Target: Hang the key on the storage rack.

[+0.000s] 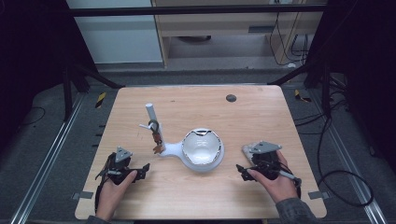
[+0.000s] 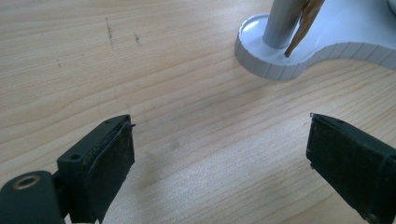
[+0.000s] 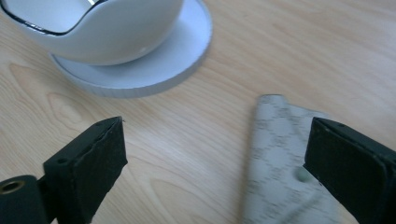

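Two tools wide, empty: left tool (image 1: pixel 144 170) near white stand (image 1: pixel 169 149); right tool (image 3: pixel 215 158) over patterned pouch (image 3: pixel 280 158).

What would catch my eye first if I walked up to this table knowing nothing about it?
Probably the white stand at the middle of the wooden table: a glossy white bowl sits on its round base, and a post rises from its left end with small brown pieces hanging on it. Next, the person's two hands at the near edge, holding the left gripper and right gripper, both open. A patterned grey pouch lies by the right one.
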The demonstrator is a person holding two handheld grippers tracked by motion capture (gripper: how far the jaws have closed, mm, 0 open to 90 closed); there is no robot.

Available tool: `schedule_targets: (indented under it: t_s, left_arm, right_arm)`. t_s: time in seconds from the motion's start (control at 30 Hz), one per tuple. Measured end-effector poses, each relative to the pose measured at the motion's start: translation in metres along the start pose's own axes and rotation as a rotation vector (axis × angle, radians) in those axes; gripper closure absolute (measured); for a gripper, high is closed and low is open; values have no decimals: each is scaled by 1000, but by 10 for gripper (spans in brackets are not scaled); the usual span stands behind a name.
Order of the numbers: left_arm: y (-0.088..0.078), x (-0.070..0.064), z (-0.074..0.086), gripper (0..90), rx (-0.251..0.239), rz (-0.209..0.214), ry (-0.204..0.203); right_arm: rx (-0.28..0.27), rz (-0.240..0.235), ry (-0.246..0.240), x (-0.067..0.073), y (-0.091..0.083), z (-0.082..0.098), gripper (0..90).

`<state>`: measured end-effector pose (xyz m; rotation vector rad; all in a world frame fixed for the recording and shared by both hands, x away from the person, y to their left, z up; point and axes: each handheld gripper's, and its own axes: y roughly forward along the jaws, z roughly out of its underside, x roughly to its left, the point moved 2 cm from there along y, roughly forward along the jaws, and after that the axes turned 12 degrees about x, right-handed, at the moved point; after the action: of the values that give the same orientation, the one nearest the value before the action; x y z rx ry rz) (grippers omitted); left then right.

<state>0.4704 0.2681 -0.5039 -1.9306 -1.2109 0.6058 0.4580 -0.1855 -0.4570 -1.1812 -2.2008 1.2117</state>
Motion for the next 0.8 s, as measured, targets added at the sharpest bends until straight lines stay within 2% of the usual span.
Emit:
schedule_targets:
  t_s: [0.07,0.23,0.33,0.37,0.5,0.67,0.8]
  left_arm:
    - [1,2,1,71,19,-11,10]
    - [4,6,3,67,36,-12,-13]
    - [5,6,4,67,39,-13,-13]
    - [5,7,4,66,60,-5,-8]
    - [8,10,6,65,73,-6,-16]
    - [10,10,7,59,76,-6,-11]
    - [12,10,8,51,83,-7,0]
  right_arm:
    - [14,15,5,-9,-8,1,64]
    - [32,30,31,-30,-14,9,69]
    - [47,36,44,-35,-15,11,73]
    - [69,49,49,-40,-15,12,115]
    - [103,48,85,-49,-14,10,111]
    - [139,51,79,-57,-16,6,95]
    - [166,34,81,-59,-17,6,78]
